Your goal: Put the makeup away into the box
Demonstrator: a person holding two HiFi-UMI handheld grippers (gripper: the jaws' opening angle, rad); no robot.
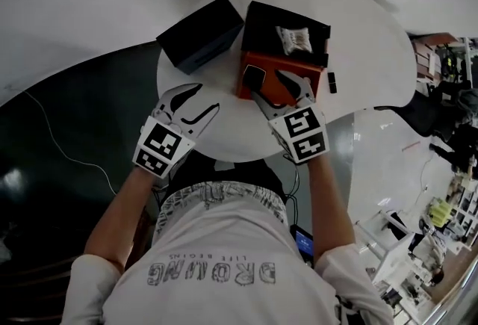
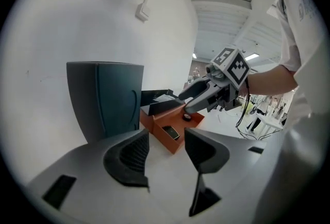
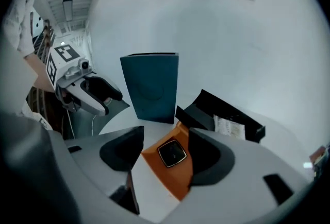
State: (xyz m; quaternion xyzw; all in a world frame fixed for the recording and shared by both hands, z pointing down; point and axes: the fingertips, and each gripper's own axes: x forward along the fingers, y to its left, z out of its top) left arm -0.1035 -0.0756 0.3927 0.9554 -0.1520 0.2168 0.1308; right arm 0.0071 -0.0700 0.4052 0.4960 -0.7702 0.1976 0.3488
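Starting at approx 8 o'clock on the round white desk (image 1: pixel 358 39): L tongs (image 2: pixel 165 148) hover just above the surface, wide apart, nothing between them. A navy box (image 1: pixel 200 33) stands at 10 o'clock, untouched.

Mid-desk sits the orange box (image 1: pixel 278 62), open on top. The square black compact (image 3: pixel 171 153) lies flat inside, near the box's 9 o'clock wall. A small round dark item (image 2: pixel 187 116) lies deeper in; can't tell what it is.

R tongs (image 3: pixel 165 148) reach in from 6 o'clock, tilted down over the orange box. They're wide and hold nothing: the compact shows in the gap but sits below the pads, not pressed.

At 12 o'clock an open black box (image 1: pixel 261 25) touches the orange one, w/ a white packet (image 1: pixel 293 39) in it. A small black piece (image 1: pixel 332 82) lies on bare desk at approx 3 o'clock.

My read: compact is stowed, so the step is a clean exit for R.
- Lift straight up w/ the gap wide, so no pad clips the compact or a wall.
- The light box may skid; L could brace its 9 o'clock side.
- If the black piece is makeup, come down from above, centred, and close gently.
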